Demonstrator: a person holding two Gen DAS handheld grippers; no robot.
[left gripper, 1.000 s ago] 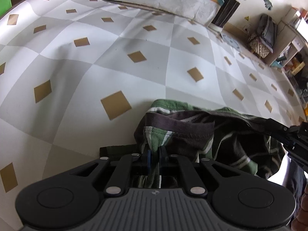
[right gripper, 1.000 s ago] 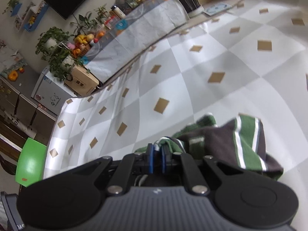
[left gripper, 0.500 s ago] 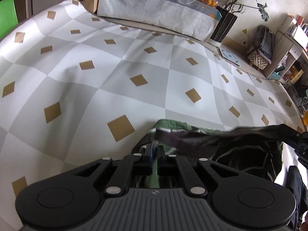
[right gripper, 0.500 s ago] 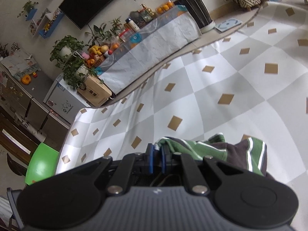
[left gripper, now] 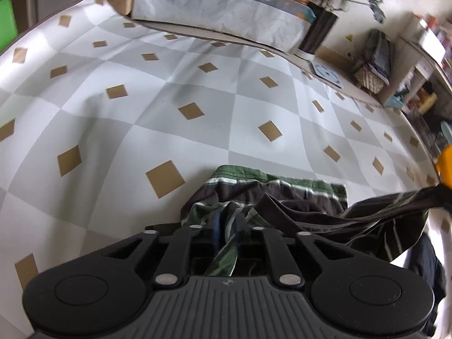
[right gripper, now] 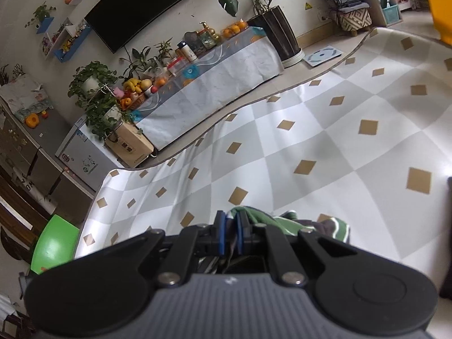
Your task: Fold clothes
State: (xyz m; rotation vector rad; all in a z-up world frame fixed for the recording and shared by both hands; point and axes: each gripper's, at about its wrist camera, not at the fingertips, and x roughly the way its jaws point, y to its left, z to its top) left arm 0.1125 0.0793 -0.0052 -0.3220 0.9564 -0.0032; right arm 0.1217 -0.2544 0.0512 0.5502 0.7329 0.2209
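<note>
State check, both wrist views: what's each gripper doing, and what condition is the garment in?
left gripper: jaws opening, a fold of the garment between the fingers.
right gripper: shut on the garment's edge.
striped garment: green, dark and white, crumpled and unfolded; far part lies on the mat, one end stretched taut toward the right.
checkered floor mat: spread flat under the garment.

The left tongs [left gripper: 228, 227], pinched tight on the striped shirt [left gripper: 282, 195] a second ago, are now opening, a strip of green cloth still hanging between them. The shirt, then a crumpled heap, is now drawn out toward the right in a taut dark band. The right tongs [right gripper: 231, 236] have risen; less of the shirt and more of the room shows beyond them.
</note>
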